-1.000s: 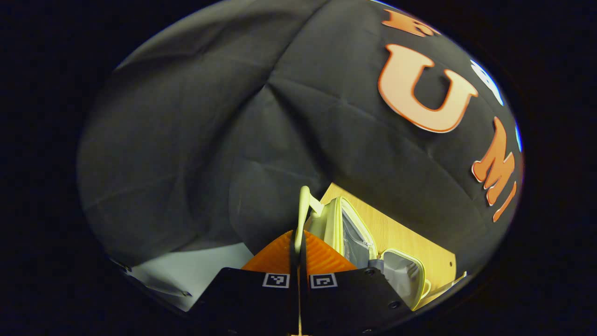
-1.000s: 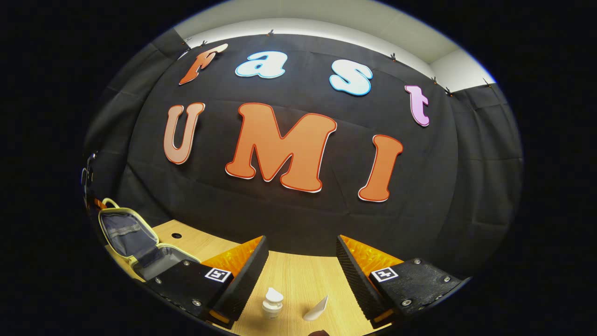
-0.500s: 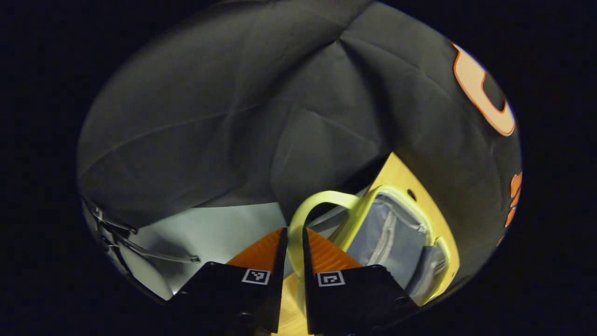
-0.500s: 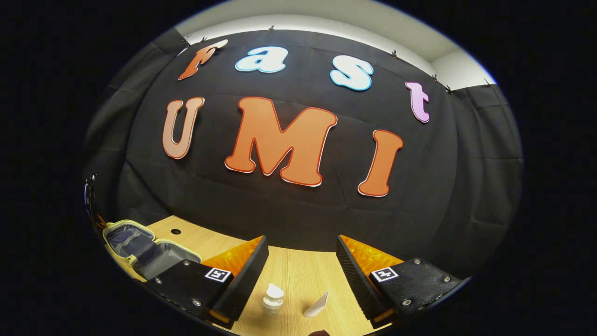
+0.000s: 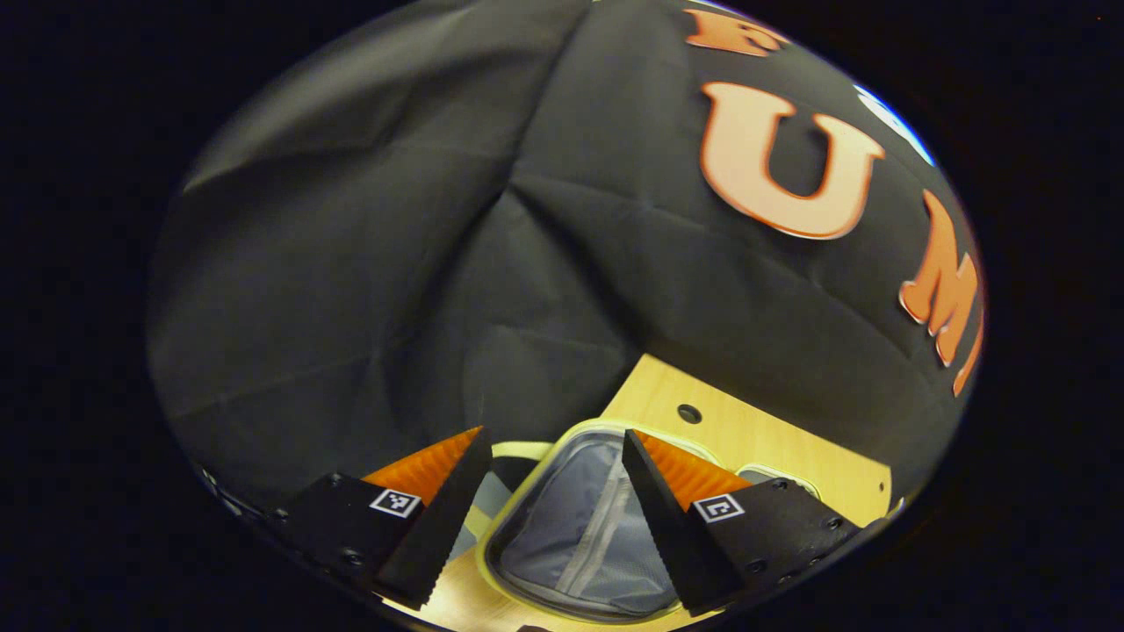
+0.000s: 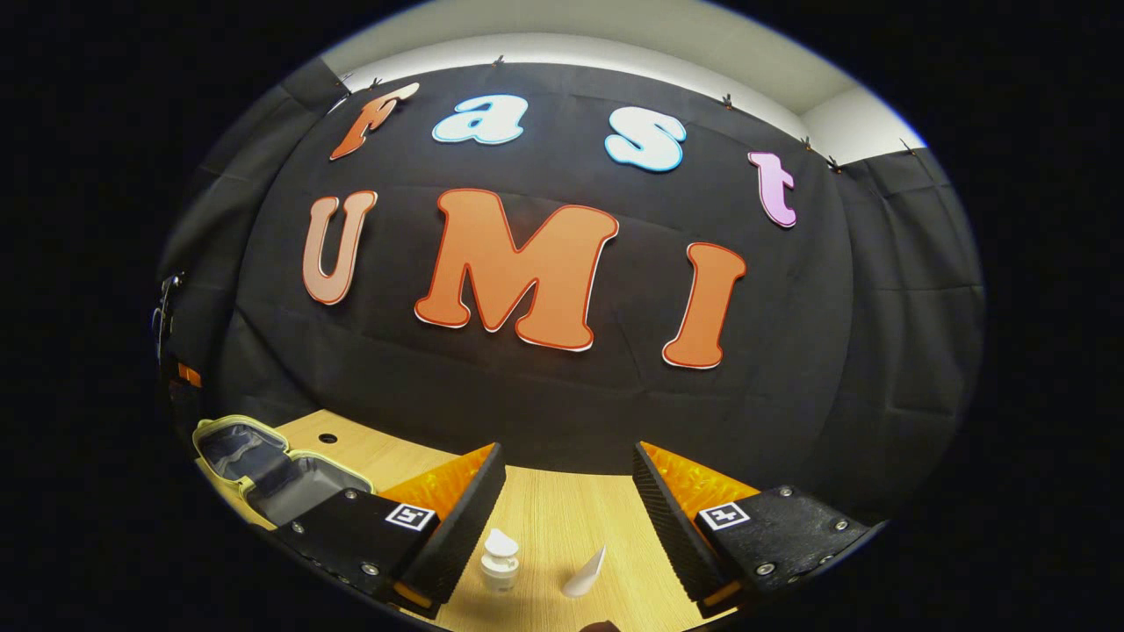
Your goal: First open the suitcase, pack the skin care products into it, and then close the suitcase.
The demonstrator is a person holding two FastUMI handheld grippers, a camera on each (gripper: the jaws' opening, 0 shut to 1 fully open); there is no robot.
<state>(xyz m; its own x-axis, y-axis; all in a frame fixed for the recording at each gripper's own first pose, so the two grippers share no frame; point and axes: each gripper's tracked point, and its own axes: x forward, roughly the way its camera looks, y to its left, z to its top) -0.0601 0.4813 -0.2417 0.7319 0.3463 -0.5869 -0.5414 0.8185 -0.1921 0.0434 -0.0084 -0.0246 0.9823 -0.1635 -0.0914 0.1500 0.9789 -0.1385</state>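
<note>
Two unlabelled products [image 6: 500, 558], suitcase [image 6: 263, 470] open.

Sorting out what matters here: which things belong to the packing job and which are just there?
Job:
- pale yellow-green suitcase, lying open, grey lining
- small white pump bottle
- white squeeze tube

Just there:
- light wooden table
- black cloth wall

The tabletop [image 6: 562, 518] looks like smooth, light wood with fine lines in it. The suitcase [image 5: 580, 535] has soft grey cloth inside and a smooth pale yellow rim that looks like plastic. The little white bottle [image 6: 500, 558] and the white tube [image 6: 586, 572] look like smooth plastic.
</note>
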